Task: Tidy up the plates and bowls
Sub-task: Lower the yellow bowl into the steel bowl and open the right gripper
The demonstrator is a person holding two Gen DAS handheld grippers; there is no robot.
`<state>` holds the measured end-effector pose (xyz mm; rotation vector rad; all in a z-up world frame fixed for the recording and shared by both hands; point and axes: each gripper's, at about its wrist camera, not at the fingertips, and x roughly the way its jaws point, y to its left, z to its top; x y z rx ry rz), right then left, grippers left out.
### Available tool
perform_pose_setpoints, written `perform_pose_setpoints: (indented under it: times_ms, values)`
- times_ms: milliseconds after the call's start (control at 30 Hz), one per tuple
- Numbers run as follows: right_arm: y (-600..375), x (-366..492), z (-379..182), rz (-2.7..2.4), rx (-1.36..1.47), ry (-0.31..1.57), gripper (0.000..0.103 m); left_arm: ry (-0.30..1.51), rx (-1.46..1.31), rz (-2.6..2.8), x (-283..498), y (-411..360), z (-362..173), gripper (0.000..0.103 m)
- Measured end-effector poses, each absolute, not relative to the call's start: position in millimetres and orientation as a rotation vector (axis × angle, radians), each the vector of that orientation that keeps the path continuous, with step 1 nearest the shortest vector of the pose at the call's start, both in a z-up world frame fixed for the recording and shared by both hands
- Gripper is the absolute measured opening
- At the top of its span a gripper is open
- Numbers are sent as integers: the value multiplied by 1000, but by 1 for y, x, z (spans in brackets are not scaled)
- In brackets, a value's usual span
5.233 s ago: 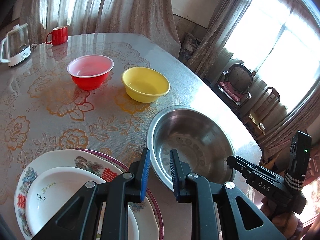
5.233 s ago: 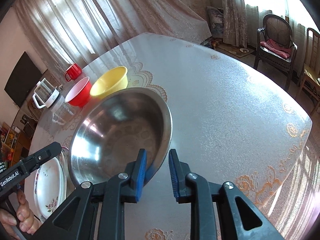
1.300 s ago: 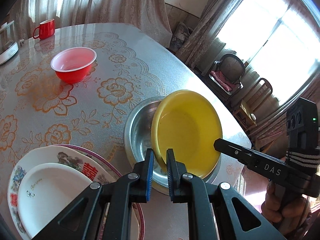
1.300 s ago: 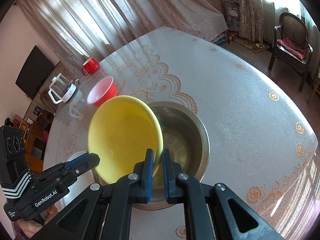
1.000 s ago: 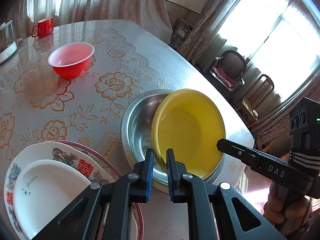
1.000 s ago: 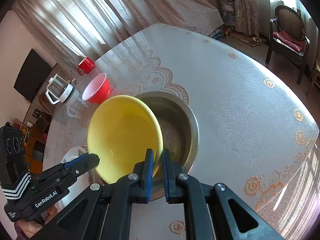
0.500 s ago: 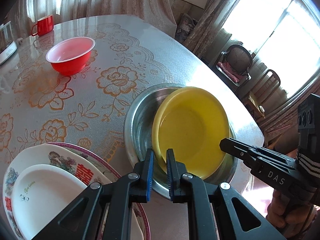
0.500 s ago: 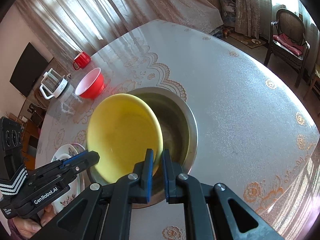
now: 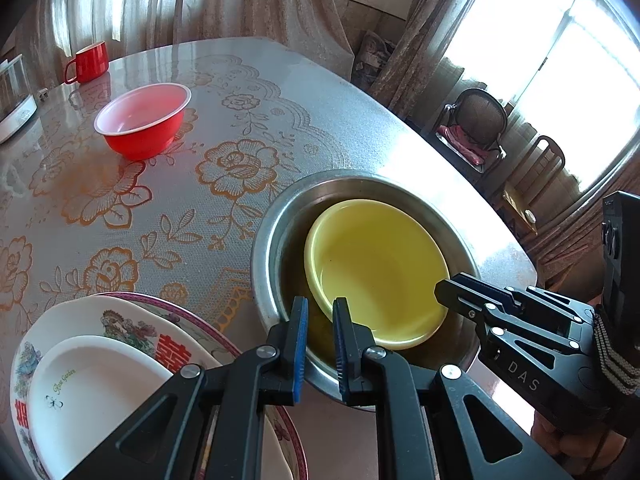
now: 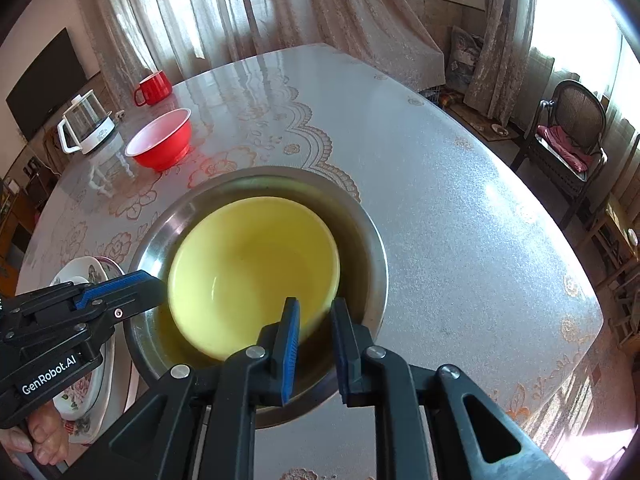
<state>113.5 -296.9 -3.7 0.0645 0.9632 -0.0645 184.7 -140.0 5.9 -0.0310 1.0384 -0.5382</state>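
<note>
Floral tablecloth (image 10: pixel 460 200) everywhere; red bowl (image 10: pixel 160 140) is sitting upper left of the right gripper (image 10: pixel 314 344), whose jaws are opening off the yellow bowl (image 10: pixel 248 264); left gripper (image 9: pixel 320 344) staying nearly closed, empty.

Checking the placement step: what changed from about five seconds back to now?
The yellow bowl moved from beside the red bowl into the steel basin, first tilted, now flat. The right claw carried it by the rim and is now opening, rim between the pads. Five seconds back that claw held the basin tilted; it now sits flat. Unchanged: left claw shut and empty, red bowl, plate stack, red mug.
</note>
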Motion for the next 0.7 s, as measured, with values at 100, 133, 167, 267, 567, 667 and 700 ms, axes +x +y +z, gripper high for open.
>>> perform_pose_setpoints:
  times_ms: [100,133,167,267,567,667,700]
  values:
    - [-293,110,-8,-63,20,964,15,1039,-31,-537,183,-139,8,13]
    - [-292,111,-8,-63,6,966,16,1035,-28,-534,183,-138,9,13]
    - [-290,110,-8,-58,-2,968,16,1029,-29,-531,182,-137,10,13]
    - [-283,110,-9,-31,-52,988,18,1019,-50,-526,182,-130,14,13]
    - [-287,108,6,-9,16,946,21,979,-60,-392,185,-100,23,19]
    - [-286,110,16,8,59,915,26,958,-57,-357,186,-91,26,22]
    - [-285,111,18,21,77,907,26,949,-53,-346,186,-89,27,24]
